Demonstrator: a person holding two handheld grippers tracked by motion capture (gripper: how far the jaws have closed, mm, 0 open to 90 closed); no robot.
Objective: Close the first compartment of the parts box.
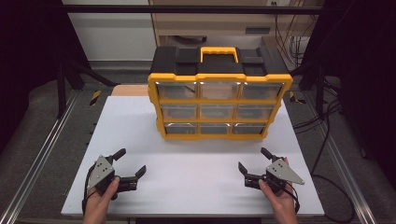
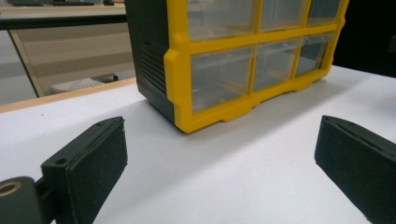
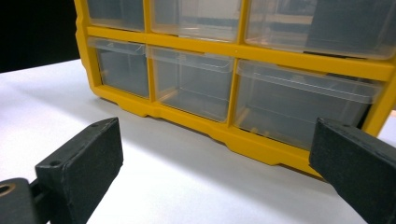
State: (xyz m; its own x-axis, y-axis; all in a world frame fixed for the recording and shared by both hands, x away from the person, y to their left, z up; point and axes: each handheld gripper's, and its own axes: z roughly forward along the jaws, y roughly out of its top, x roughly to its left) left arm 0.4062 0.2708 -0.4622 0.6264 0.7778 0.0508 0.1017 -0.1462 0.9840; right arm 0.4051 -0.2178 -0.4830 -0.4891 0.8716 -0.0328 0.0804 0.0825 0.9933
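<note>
From my feed, the white table [image 1: 187, 186] is my reference. Just past its far left corner, a wooden board [image 1: 128, 90] sticks out, and left of that lies a black-and-yellow striped piece [image 1: 95, 97], possibly tape. A metal rail [image 1: 42, 154] runs along the table's left side and another rail [image 1: 343, 168] along its right. Black cables [image 1: 327, 135] trail over the floor right of the table. Beyond its far edge stands a pale cabinet [image 1: 210, 23].

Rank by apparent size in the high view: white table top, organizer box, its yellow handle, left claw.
1. White table top, largest.
2. Organizer box, yellow frame, clear drawers.
3 and 4. Yellow handle and left claw, open: they look alike, and the claw sits nearer the camera, so no ranking.
</note>
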